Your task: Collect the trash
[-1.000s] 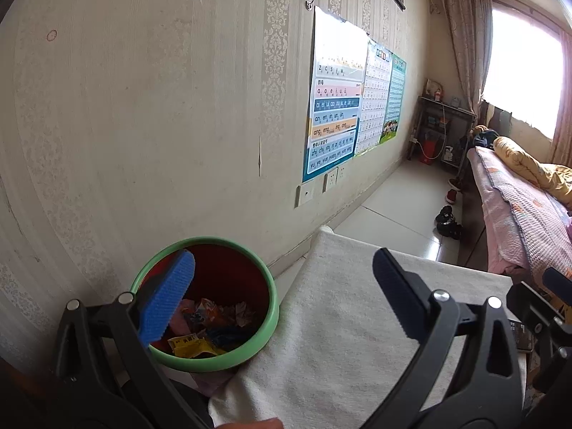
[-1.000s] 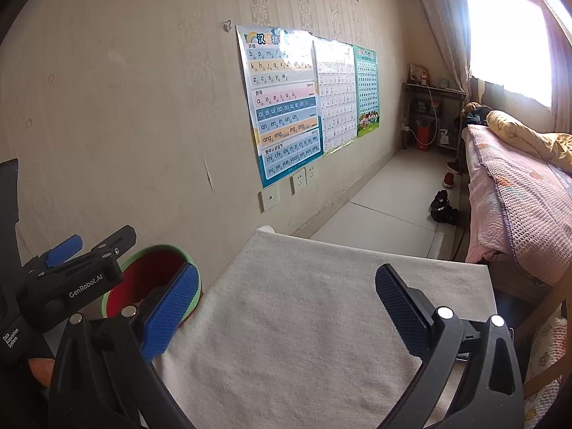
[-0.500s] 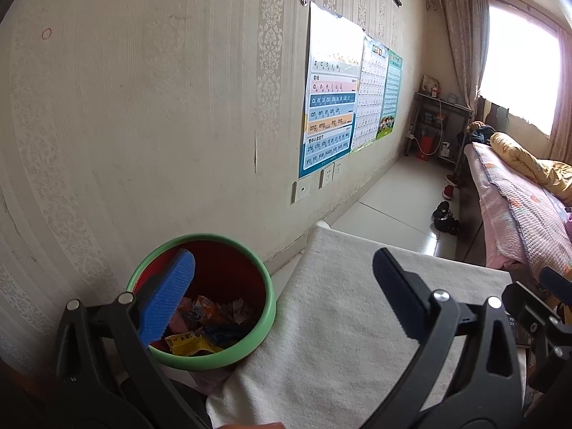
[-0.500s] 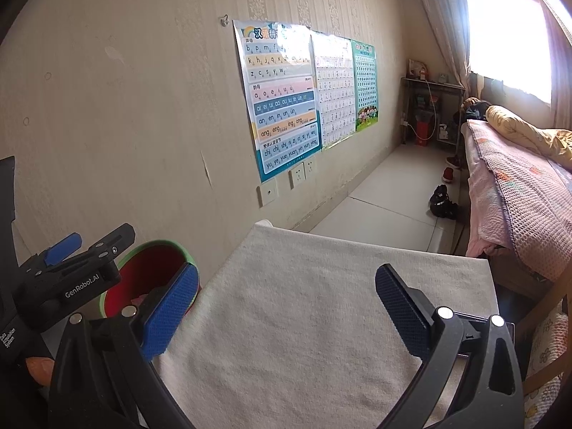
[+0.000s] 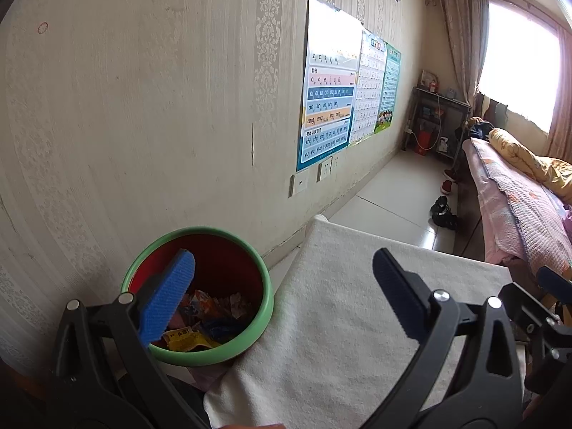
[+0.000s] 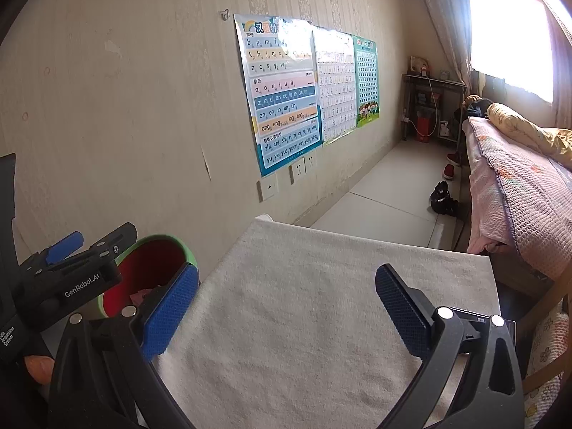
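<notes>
Since the earlier frames both views have shifted only a little: in the left view the bin sits slightly lower and more to the right, and the posters stand a bit further left in the right view. The left gripper [image 5: 284, 291] is wide open and holds nothing; its left blue pad [image 5: 166, 300] hangs over the green bin [image 5: 266, 307]. The bin stands against the wall, just beside the left edge of the table covered with a white cloth [image 5: 343, 307]. Inside the bin lie colourful wrappers [image 5: 200, 321]. The right gripper [image 6: 286, 305] is also wide open and empty, above the bare cloth. On the wall hang three posters [image 6: 282, 93]. A bed [image 6: 518, 186] stands at the right.
</notes>
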A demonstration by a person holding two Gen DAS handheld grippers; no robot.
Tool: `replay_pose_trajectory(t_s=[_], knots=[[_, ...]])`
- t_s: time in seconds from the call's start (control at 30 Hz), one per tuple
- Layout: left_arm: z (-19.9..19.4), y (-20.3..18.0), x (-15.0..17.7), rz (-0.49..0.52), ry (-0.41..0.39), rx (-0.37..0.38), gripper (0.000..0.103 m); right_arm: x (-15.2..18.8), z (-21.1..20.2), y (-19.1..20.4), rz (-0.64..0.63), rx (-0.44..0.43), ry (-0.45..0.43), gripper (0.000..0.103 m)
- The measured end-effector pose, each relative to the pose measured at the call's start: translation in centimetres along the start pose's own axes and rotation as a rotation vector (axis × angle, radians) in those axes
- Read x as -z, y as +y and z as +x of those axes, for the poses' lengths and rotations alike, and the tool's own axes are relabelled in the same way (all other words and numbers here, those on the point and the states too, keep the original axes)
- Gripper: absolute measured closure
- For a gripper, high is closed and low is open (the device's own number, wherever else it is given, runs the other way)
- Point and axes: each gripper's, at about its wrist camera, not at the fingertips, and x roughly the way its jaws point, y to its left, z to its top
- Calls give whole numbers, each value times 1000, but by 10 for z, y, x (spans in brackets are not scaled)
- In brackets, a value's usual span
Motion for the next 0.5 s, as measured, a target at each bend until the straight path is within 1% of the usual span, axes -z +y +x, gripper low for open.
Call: replay_pose_trajectory(t_s=[0.17,0.27,0.3,0.4,0.47,0.5], knots=[[1,1,3,0,6,3,5,5,6,-3,3,5,23,7],[6,2,5,9,23,-1,5,19,18,-15,27,4,75,7],[9,4,7,11,36,-9,5,27,24,-23,42,19,98,7],[19,17,16,9,95,-20,5,66,43,-59,85,148,187,7],[27,32,25,-21,159,-11,5,95,53,-85,96,240,243,7],[32,41,31,-48,196,7,5,109,57,-98,99,278,274,7]])
